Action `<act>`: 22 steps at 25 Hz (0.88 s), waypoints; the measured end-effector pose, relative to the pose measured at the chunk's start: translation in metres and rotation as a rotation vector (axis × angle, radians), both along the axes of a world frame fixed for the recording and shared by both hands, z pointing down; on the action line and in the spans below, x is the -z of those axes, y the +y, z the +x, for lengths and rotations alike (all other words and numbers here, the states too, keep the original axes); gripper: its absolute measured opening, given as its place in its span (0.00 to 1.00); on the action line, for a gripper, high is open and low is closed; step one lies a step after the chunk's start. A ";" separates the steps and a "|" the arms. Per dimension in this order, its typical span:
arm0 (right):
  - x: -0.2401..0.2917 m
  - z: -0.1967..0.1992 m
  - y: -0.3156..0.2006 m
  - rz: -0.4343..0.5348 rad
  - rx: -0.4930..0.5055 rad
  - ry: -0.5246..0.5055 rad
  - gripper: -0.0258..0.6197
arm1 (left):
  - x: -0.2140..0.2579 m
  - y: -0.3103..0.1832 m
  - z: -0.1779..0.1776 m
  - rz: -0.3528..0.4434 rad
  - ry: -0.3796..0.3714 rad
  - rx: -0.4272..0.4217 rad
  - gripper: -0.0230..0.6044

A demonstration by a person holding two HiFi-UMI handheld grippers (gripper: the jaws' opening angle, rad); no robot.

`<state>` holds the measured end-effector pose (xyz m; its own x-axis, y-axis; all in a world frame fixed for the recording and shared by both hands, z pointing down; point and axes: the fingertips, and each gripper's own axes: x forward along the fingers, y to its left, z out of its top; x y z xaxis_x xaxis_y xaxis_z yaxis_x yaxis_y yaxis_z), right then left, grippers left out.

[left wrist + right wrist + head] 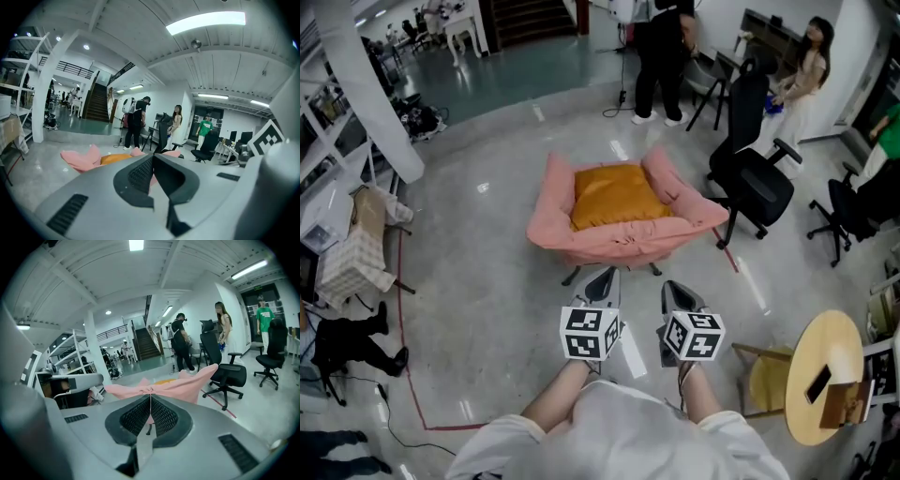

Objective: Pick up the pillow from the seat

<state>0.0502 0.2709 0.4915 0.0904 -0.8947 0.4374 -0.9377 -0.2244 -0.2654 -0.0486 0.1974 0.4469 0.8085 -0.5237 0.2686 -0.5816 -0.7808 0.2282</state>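
An orange pillow (617, 195) lies on the pink soft seat (623, 236) in the middle of the floor in the head view. Both grippers hang side by side in front of the seat, well short of it. My left gripper (605, 278) is shut and empty, and so is my right gripper (678, 292). In the left gripper view the closed jaws point toward the pink seat (82, 160), with a strip of the orange pillow (115, 158) showing. The right gripper view has the seat (159, 387) straight ahead past its shut gripper (150, 399), and only a sliver of the pillow (165, 380).
Black office chairs (757, 178) stand right of the seat. A round wooden table (827, 375) is at the near right. A white pillar (375, 98) and shelving stand at the left, with a stool (356, 253) below. Several people (661, 47) stand at the back.
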 end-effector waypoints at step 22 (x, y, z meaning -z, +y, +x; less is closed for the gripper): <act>0.019 0.082 -0.194 -0.030 -0.050 0.015 0.09 | 0.013 -0.240 0.050 -0.021 0.005 0.054 0.05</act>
<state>0.1323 0.0773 0.4727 0.1417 -0.8754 0.4621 -0.9289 -0.2789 -0.2437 0.0013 -0.0429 0.4335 0.7806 -0.5608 0.2759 -0.6215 -0.7432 0.2477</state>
